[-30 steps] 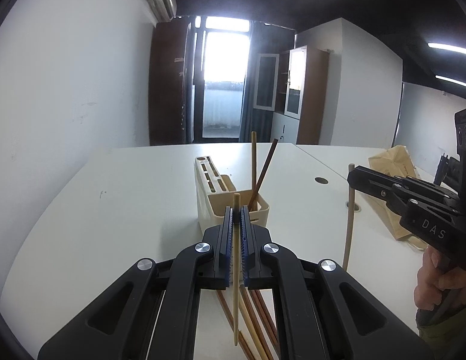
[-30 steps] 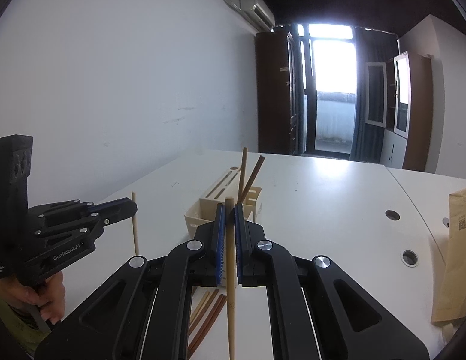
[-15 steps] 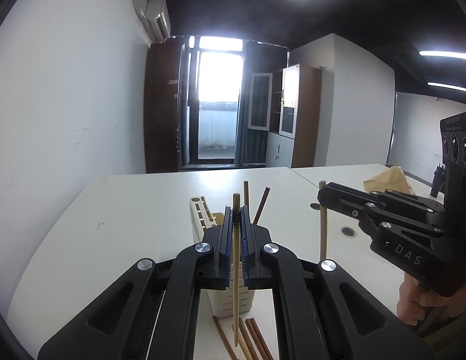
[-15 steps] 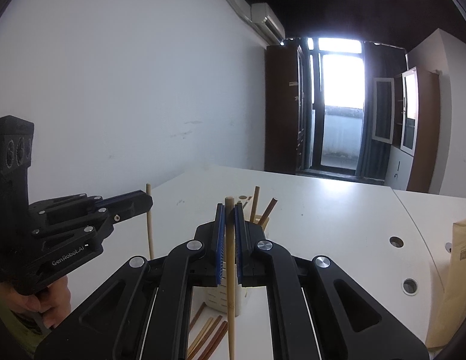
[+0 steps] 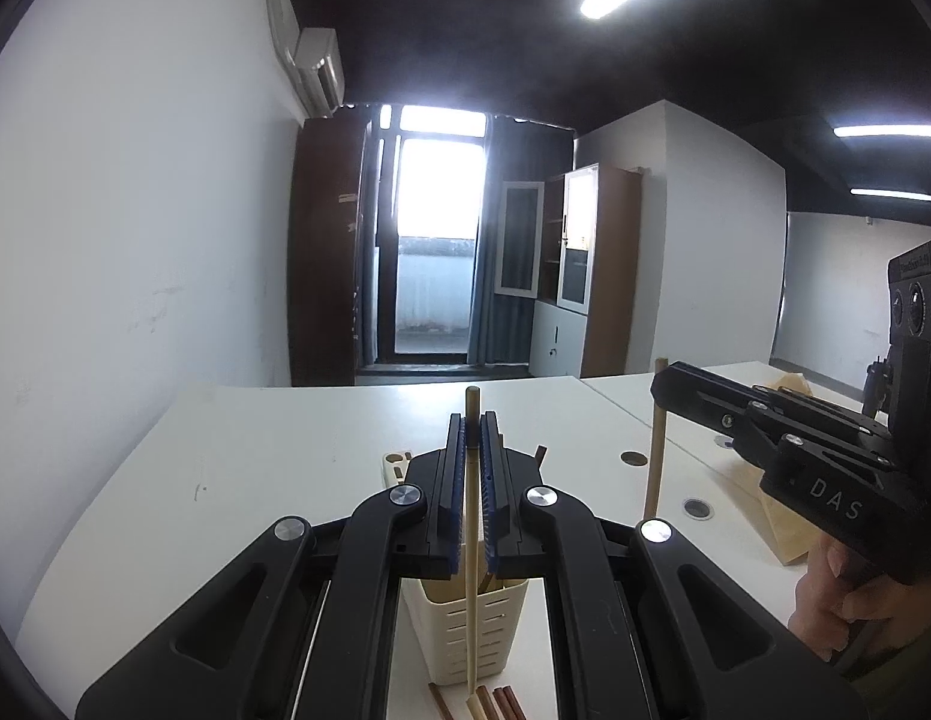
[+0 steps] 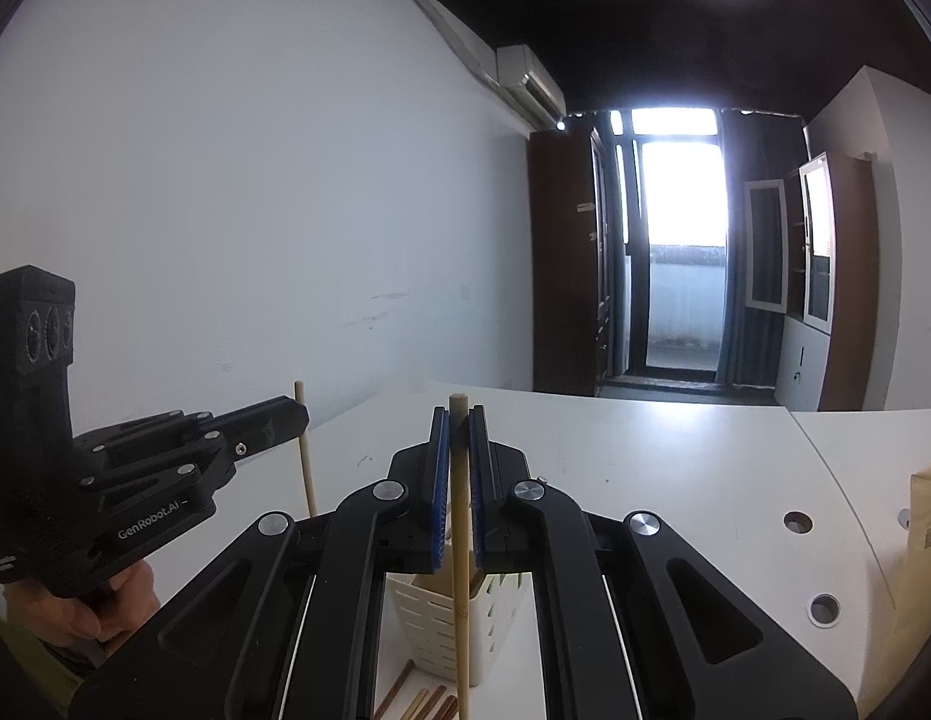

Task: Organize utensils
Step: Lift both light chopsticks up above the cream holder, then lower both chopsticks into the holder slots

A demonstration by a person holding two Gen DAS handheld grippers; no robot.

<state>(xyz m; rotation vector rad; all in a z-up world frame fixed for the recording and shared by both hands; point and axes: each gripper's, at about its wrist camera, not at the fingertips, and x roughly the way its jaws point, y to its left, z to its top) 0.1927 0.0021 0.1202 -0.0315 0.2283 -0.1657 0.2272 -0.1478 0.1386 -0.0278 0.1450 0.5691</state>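
Left gripper: jaws pressed together on 1 pale chopstick, which stands upright between the blue pads, its tip poking out above them.
Right gripper: jaws clamped on 1 tan chopstick, also upright, top end showing above the pads.
Holder: the cream slotted utensil holder stands on the white table, directly beneath and beyond both grippers; in the left view the pale chopstick's lower end hangs in front of its wall.
Loose sticks: several brown chopsticks lie flat on the table at 6 o'clock of the holder, just beside its base.
Neighbours: from the left camera the right gripper sits at 3 o'clock; from the right camera the left gripper sits at 9 o'clock.
Hands: a hand grips the right tool's handle; another hand grips the left one.
Off to the side: a brown paper bag at 3 o'clock, well apart from the holder.
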